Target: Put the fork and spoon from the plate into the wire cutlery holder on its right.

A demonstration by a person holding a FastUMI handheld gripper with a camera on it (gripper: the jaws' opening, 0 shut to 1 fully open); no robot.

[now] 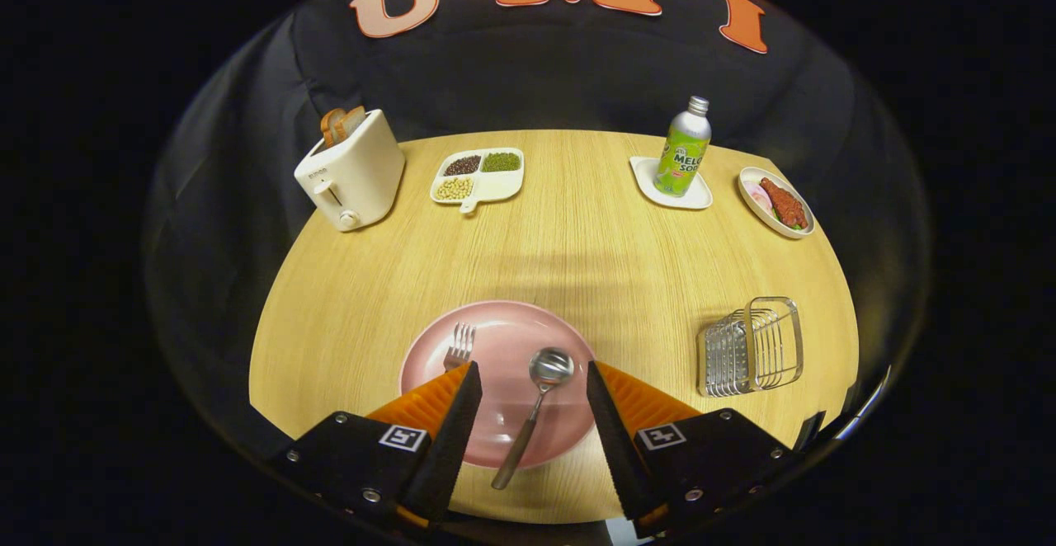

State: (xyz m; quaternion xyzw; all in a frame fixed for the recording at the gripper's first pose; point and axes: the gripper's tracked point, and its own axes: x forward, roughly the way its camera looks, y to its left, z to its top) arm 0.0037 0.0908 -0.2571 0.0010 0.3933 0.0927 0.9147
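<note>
Gripper (532, 381) — fingers spread wide, holding nothing, poised over the near side of the plate (503, 331).
Plate — pink, round, near edge of the wooden bench (577, 232).
Spoon (536, 402) — on the plate between the fingers, bowl away, handle overhanging the near rim.
Fork (459, 345) — on the plate's left part, tines away, handle hidden behind the left finger.
Wire cutlery holder (751, 348) — right of the plate, apart from it.
Far side: toaster (351, 171) with bread, divided dish (480, 175), bottle (685, 148) on a small tray, food dish (775, 201).
</note>
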